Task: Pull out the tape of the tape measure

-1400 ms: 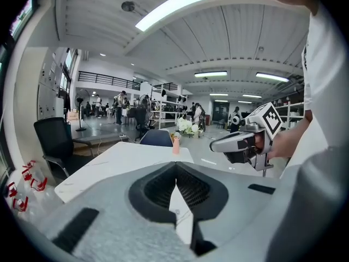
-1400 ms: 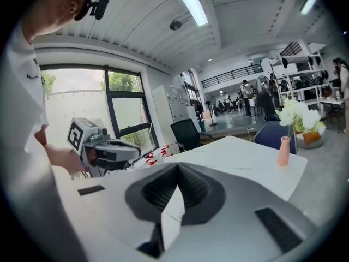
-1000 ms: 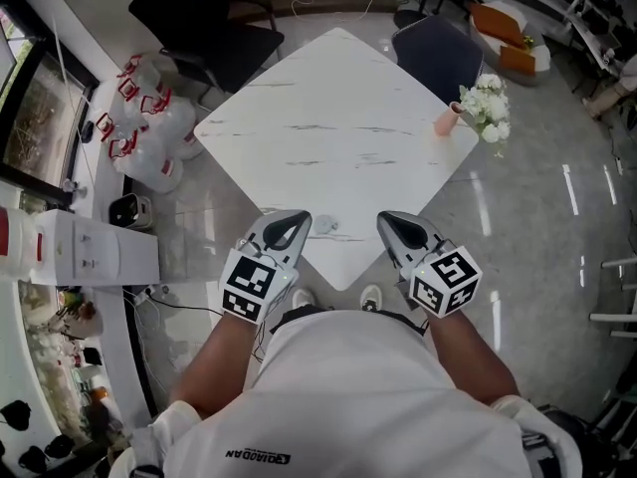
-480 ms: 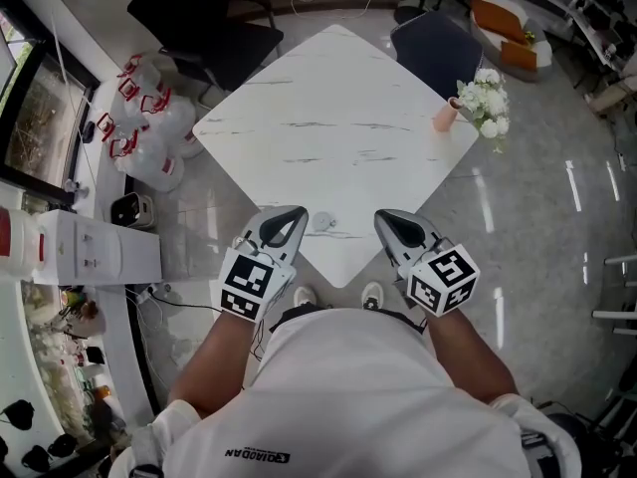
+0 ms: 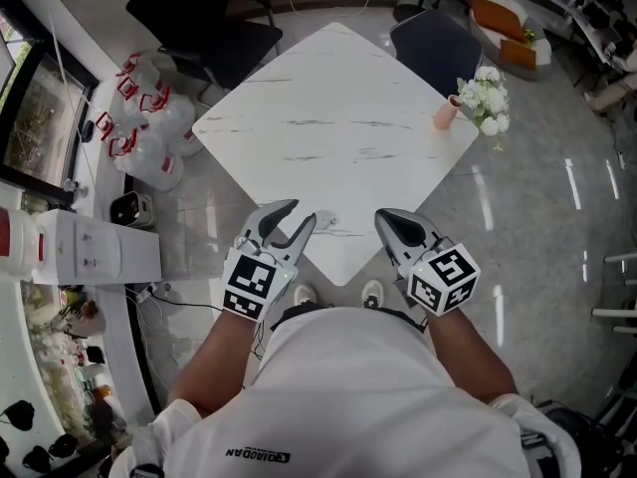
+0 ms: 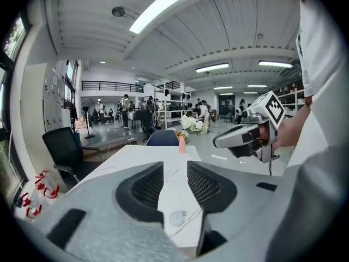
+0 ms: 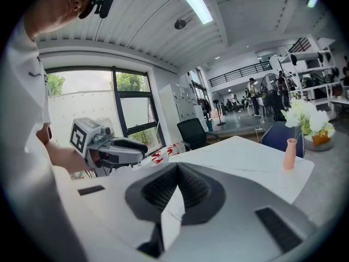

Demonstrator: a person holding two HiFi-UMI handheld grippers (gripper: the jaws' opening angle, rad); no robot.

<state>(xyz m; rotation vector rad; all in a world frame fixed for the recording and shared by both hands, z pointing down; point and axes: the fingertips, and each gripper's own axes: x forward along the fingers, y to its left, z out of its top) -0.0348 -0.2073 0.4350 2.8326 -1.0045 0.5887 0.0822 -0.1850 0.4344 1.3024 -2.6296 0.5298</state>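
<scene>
Table (image 5: pixel 338 118): one tape measure (image 5: pixel 323 220), one vase (image 5: pixel 445 119)

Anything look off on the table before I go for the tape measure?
Nothing stands out. The tape measure lies flat by the near corner of the table, and the flower vase stands upright at its right corner; no spill shows.

The table (image 5: pixel 338 108) top is smooth, white and marble-veined; on it, the tape measure (image 5: pixel 323 221) seems pale plastic.
</scene>
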